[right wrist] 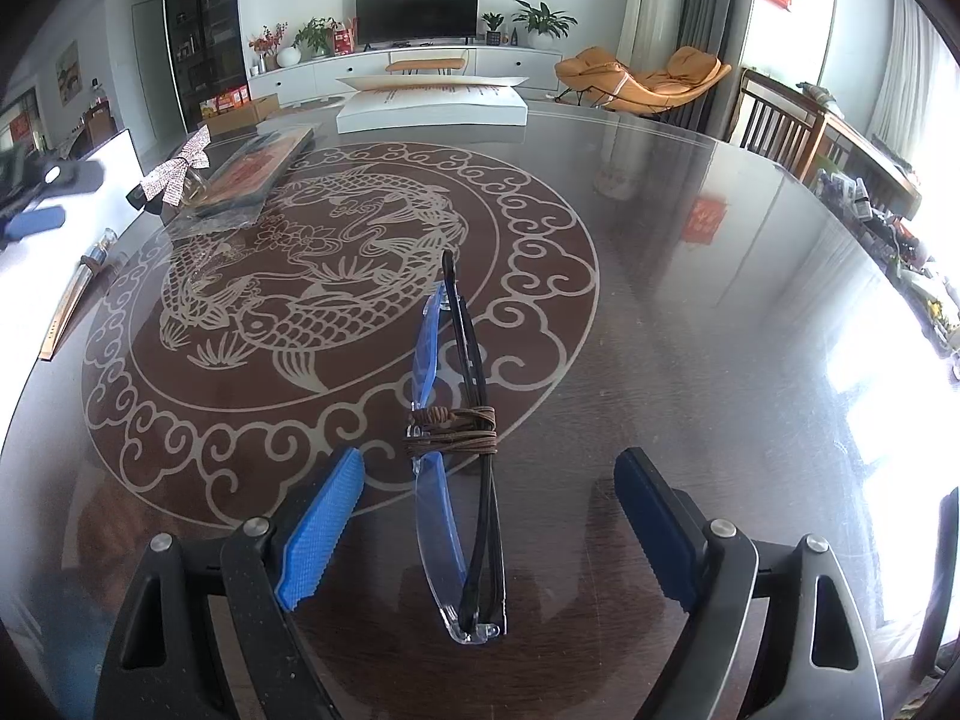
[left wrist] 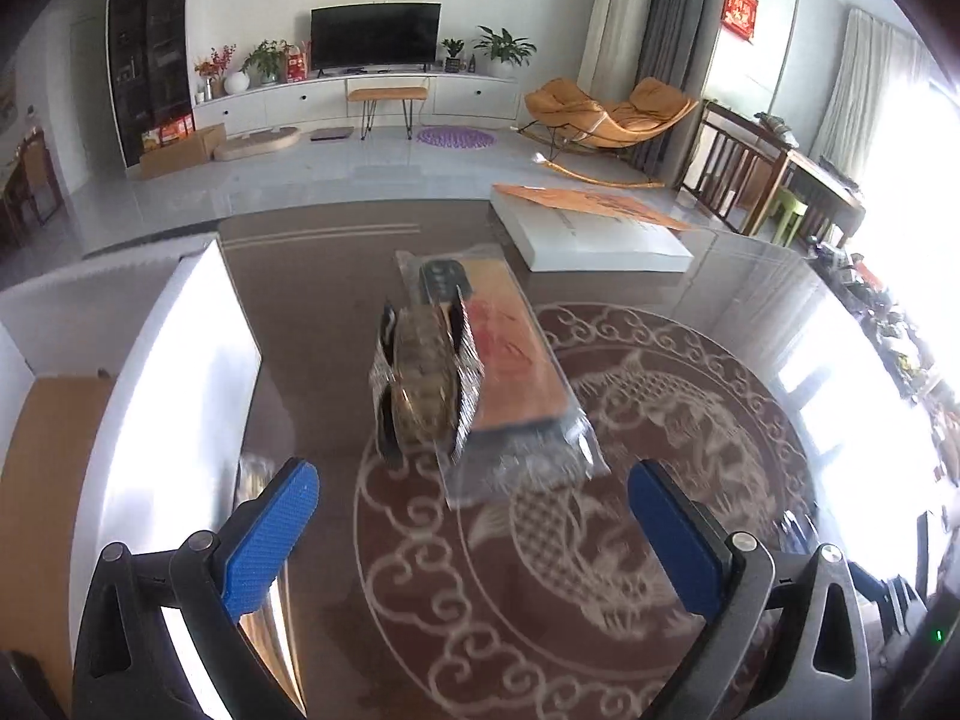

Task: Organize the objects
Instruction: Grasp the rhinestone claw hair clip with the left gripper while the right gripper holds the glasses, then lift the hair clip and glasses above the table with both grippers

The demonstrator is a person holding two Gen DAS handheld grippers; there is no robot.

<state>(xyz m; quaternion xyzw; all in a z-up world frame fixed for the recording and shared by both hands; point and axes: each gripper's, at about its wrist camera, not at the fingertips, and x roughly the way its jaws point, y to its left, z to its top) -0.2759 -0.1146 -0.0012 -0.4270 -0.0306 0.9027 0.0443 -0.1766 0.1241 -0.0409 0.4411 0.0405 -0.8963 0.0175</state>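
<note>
The left gripper (left wrist: pixel 471 531) hangs over the desk (left wrist: pixel 690 420), jaws wide and holding nothing, pointing at a small bottle (left wrist: pixel 420 384). The right gripper (right wrist: pixel 489 525) sits low, jaws wide around folded glasses (right wrist: pixel 459 456) lying on the desk.

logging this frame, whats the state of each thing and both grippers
left gripper: open, holding nothing
right gripper: open, astride the glasses, not gripping
glasses: folded, bound with brown cord, flat on the table
small jar: on its side, bow-wrapped, beside the packet
flat packet: sealed in clear plastic, lying flat
white box: closed, orange sheet on top
</note>
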